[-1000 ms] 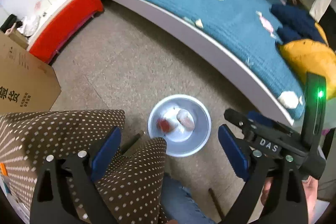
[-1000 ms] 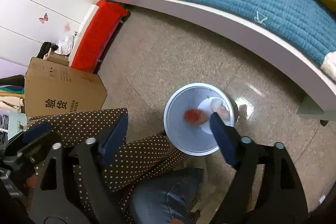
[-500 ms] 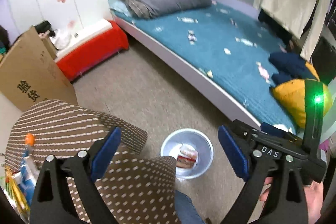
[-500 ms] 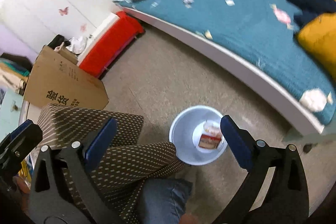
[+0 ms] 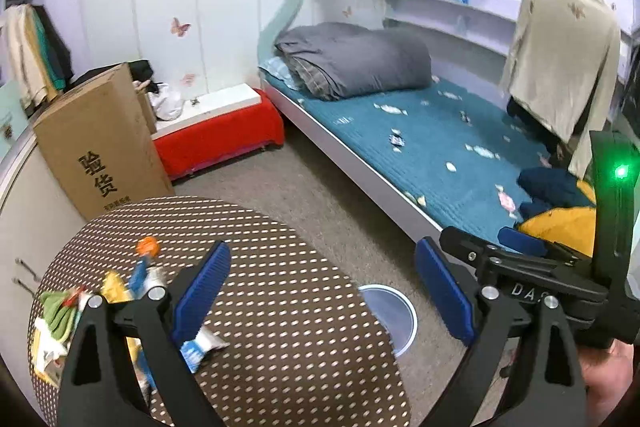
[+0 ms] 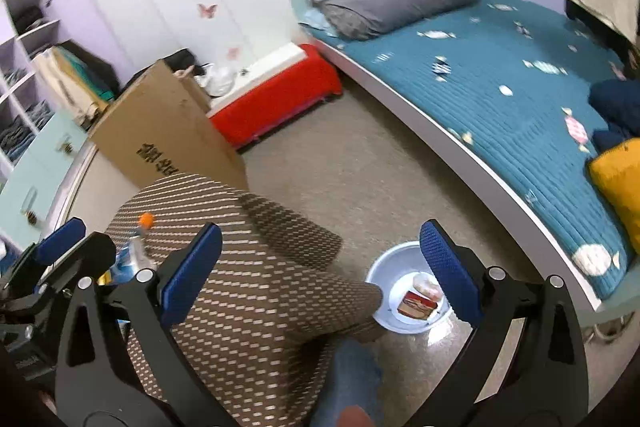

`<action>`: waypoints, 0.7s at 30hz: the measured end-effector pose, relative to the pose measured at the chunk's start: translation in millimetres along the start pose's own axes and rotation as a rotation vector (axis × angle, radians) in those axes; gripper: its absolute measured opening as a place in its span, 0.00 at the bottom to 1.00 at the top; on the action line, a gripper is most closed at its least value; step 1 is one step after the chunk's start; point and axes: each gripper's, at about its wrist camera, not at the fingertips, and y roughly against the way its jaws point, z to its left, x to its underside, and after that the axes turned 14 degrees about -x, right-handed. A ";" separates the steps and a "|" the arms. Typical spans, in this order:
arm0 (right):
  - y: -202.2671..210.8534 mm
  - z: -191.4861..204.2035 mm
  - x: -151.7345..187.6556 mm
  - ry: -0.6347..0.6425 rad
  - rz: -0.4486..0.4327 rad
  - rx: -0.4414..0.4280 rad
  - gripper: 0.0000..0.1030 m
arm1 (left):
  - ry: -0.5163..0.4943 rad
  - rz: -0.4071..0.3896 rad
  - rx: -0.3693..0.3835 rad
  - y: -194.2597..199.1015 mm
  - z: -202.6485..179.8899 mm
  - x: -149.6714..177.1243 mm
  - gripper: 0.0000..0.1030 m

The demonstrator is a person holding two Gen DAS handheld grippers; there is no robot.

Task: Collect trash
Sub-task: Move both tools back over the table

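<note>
A grey-white trash bin [image 6: 404, 291] stands on the floor right of a round table with a brown dotted cloth [image 5: 288, 307]. A red-and-white wrapper and a pale crumpled piece [image 6: 420, 301] lie in it. In the left wrist view the table hides most of the bin [image 5: 394, 315]. Loose trash lies on the table's left side: a plastic bottle with an orange cap [image 5: 144, 267], wrappers and a green cloth [image 5: 60, 311]. My left gripper [image 5: 320, 299] is open and empty above the table. My right gripper [image 6: 320, 275] is open and empty, above the table edge and bin.
A bed with a teal cover [image 5: 440, 147] runs along the right. A folded grey duvet [image 5: 356, 63] and a yellow cushion [image 5: 560, 227] lie on it. A cardboard box [image 5: 100, 155] and a red bench [image 5: 220, 135] stand at the back left.
Both grippers have risen and tilted up from looking down into the bin. The table top and its trash have come into view. Both stay open.
</note>
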 end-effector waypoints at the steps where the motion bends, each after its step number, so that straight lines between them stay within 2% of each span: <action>1: 0.3 6.1 -0.3 0.011 0.002 -0.005 0.94 | 0.010 -0.009 -0.008 4.5 7.2 1.7 0.89; 7: 1.7 62.0 5.8 0.120 0.009 -0.043 0.94 | 0.061 -0.047 -0.079 27.9 51.9 19.8 0.89; 12: -12.9 107.0 23.2 0.225 0.062 -0.067 0.94 | 0.111 -0.061 -0.167 40.0 97.3 44.7 0.89; 21: -53.1 164.6 60.3 0.330 0.169 -0.127 0.94 | 0.246 -0.012 -0.296 48.7 181.1 105.6 0.89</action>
